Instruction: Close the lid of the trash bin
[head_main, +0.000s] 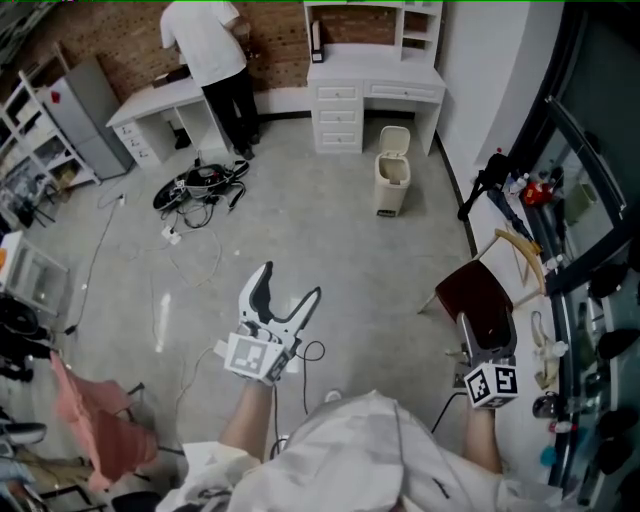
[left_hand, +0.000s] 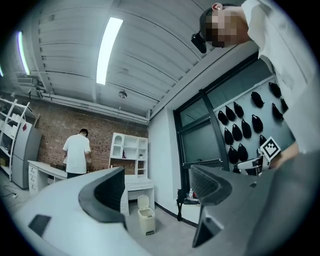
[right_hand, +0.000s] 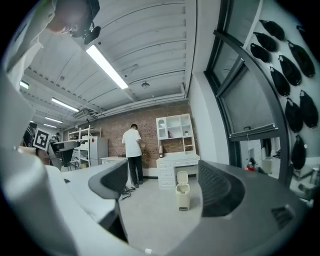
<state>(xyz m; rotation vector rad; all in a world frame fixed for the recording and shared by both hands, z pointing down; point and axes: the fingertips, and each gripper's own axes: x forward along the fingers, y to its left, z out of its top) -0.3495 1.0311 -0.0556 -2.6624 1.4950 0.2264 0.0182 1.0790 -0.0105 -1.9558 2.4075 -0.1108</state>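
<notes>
A small cream trash bin (head_main: 392, 172) stands on the grey floor in front of the white desk, far ahead of me. Its lid (head_main: 394, 138) is tipped up and open. The bin (left_hand: 146, 220) shows small between the jaws in the left gripper view, and the bin (right_hand: 182, 196) likewise in the right gripper view. My left gripper (head_main: 288, 295) is held out over the floor, open and empty. My right gripper (head_main: 468, 332) is beside a chair; its jaws also stand open with nothing between them. Both are well short of the bin.
A person in a white shirt (head_main: 205, 50) stands at the left desk at the back. A tangle of cables (head_main: 200, 185) lies on the floor. A dark red chair (head_main: 478, 295) and a cluttered table (head_main: 530, 250) are at my right. A white drawer desk (head_main: 375, 95) stands behind the bin.
</notes>
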